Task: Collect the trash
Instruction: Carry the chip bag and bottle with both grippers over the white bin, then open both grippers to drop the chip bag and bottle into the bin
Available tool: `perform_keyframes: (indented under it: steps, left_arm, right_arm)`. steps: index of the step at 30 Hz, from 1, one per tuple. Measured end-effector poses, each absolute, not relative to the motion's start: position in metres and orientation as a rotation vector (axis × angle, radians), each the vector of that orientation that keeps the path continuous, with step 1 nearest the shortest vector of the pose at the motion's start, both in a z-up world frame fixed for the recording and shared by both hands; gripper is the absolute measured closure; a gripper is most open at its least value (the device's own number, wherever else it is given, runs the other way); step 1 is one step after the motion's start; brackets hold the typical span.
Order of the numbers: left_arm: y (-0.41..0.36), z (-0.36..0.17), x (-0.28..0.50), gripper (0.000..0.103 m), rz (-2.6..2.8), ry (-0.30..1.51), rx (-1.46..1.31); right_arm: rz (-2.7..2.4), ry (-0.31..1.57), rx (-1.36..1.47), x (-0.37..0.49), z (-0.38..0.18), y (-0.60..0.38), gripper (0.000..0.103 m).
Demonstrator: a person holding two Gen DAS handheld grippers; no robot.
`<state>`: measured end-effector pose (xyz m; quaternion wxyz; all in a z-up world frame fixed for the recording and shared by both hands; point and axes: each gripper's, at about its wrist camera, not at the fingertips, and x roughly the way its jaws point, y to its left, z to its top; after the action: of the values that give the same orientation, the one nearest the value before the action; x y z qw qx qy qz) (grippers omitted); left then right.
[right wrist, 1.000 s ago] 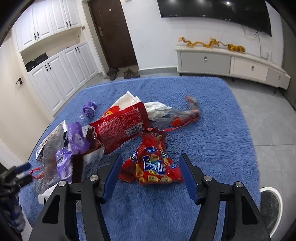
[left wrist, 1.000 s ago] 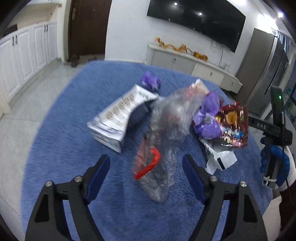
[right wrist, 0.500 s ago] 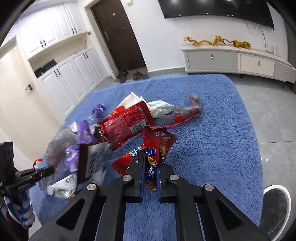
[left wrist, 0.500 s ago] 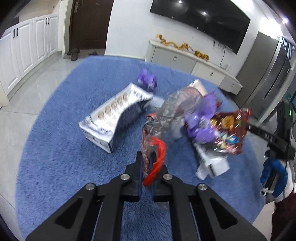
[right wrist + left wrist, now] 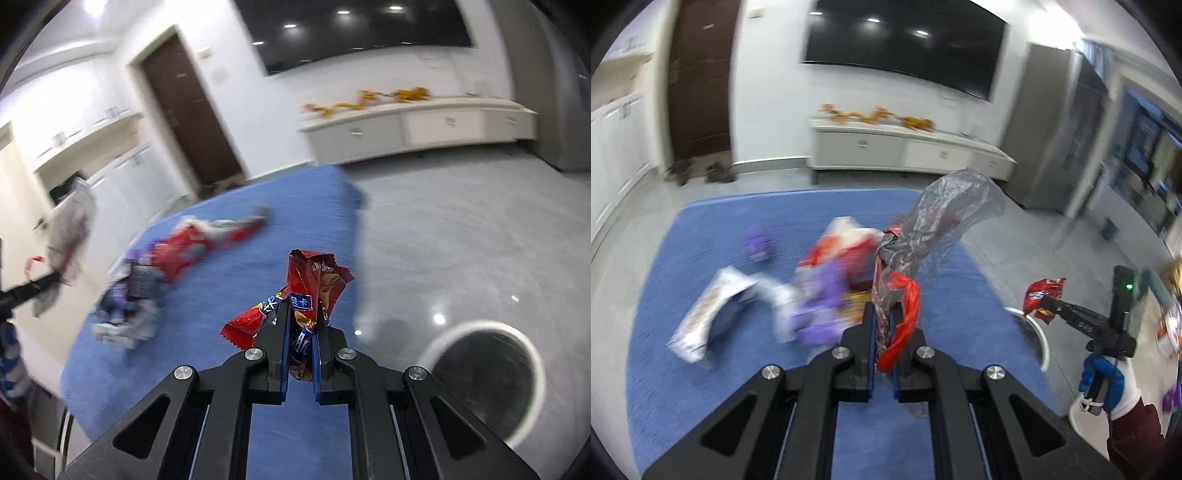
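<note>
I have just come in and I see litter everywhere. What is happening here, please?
A person is collecting trash from a blue rug with two handheld tools. The left tool is shut on a clear plastic bag, lifted off the rug. The right tool is shut on a red snack bag, near a round bin. More wrappers lie on the rug.

2 wrist fisheyes, close above blue rug (image 5: 683, 387), facing TV wall, sharing rug's litter pile (image 5: 147, 273)
</note>
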<state>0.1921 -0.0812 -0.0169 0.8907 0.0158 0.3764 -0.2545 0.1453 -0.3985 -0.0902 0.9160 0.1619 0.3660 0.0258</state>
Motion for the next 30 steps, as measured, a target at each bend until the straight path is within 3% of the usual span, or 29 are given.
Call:
perform_keyframes:
  steps: [13,22,23,24,26,27,28,30]
  left_arm:
    - [-0.342,-0.093,0.198,0.097,-0.776,0.985,0.293]
    - [-0.448,-0.165,0.193,0.095,-0.815,1.112,0.392]
    - [-0.456,-0.169,0.194,0.094,-0.824,1.128,0.393]
    - [-0.466,-0.173,0.191,0.092,-0.830,1.139,0.396]
    - [-0.474,-0.179,0.191,0.076,-0.838,1.159,0.403]
    - [-0.475,-0.180,0.191,0.059,-0.846,1.164,0.397]
    - [-0.475,-0.178,0.192,0.051,-0.850,1.159,0.386]
    - [-0.471,-0.174,0.196,0.051,-0.867,1.154,0.360]
  right_arm:
    - [-0.277,0.877,0.517,0.098,-0.197,-0.553,0.090]
    - [-0.328,0.929,0.558,0.096,-0.247,-0.580,0.083]
    - [-0.335,0.933,0.556,0.094,-0.250,-0.580,0.079]
    - [-0.343,0.935,0.557,0.092,-0.252,-0.580,0.075]
    - [-0.360,0.934,0.565,0.090,-0.250,-0.582,0.060]
    - [-0.370,0.933,0.570,0.086,-0.250,-0.584,0.058]
    - [-0.376,0.932,0.574,0.084,-0.250,-0.586,0.058]
    - [-0.389,0.933,0.576,0.081,-0.248,-0.587,0.057]
